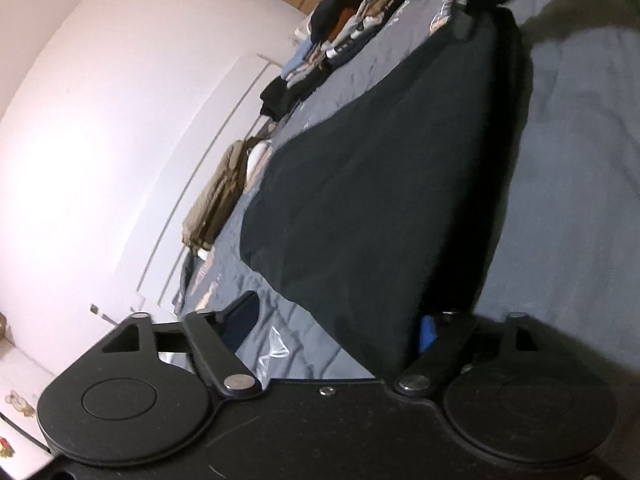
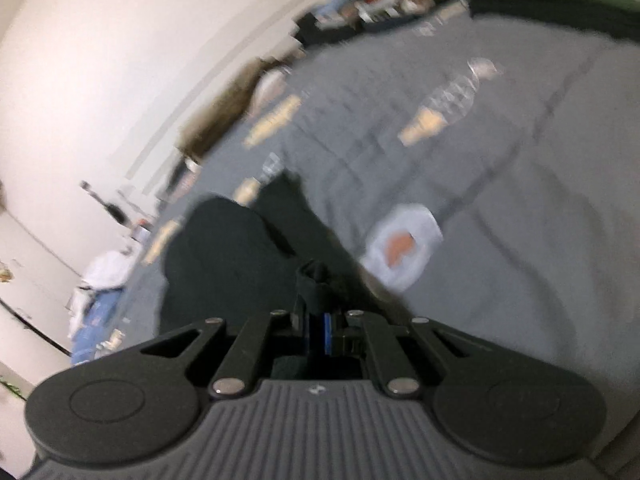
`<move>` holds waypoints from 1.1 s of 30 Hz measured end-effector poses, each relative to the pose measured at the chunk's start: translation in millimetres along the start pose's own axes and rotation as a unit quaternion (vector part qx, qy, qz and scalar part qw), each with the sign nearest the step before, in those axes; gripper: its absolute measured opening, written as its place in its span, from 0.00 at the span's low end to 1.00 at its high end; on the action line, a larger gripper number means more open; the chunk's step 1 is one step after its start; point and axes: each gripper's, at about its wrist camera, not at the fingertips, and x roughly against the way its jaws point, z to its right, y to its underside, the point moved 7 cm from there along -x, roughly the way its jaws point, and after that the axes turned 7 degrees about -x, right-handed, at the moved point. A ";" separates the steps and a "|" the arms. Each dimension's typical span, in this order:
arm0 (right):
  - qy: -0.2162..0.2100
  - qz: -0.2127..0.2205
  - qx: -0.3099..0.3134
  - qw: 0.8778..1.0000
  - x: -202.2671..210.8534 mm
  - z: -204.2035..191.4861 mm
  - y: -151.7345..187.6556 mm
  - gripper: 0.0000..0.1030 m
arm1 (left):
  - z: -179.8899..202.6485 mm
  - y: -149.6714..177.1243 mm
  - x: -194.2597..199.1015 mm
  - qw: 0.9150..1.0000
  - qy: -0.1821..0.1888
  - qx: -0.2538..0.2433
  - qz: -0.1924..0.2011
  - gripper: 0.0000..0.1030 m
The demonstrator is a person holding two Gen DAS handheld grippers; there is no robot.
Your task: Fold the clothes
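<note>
A dark garment (image 1: 380, 184) lies spread across the bed (image 1: 580, 160), filling the middle of the left wrist view. The right gripper (image 2: 316, 280) is clamped on a bunched edge of it at lower centre, while the left gripper (image 1: 340, 332) stands partly open with cloth between its fingers, not yet pinched. A fold looks underway; next, the left should close on its corner. No readable writing shows.

left wrist: low, tilted, looks along dark garment (image 1: 380, 168) across bed (image 1: 580, 180) toward wall (image 1: 100, 120) | right wrist: close above bed (image 2: 500, 200), blurred, faces same wall (image 2: 100, 60) | shared: garment (image 2: 224, 248), bed, wall
</note>
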 end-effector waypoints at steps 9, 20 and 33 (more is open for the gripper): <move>0.000 -0.020 0.006 1.000 -3.7 -0.6 9.7 0.06 | 15.0 13.2 -4.2 0.993 -0.005 -0.116 0.004 0.05; -0.082 -0.127 0.001 0.988 10.9 -47.7 66.8 0.06 | -41.5 64.8 60.5 0.992 0.019 -0.117 -0.050 0.05; -0.087 -0.151 0.060 0.983 46.0 -66.5 110.5 0.06 | -13.7 97.0 132.6 0.987 0.105 -0.030 -0.118 0.47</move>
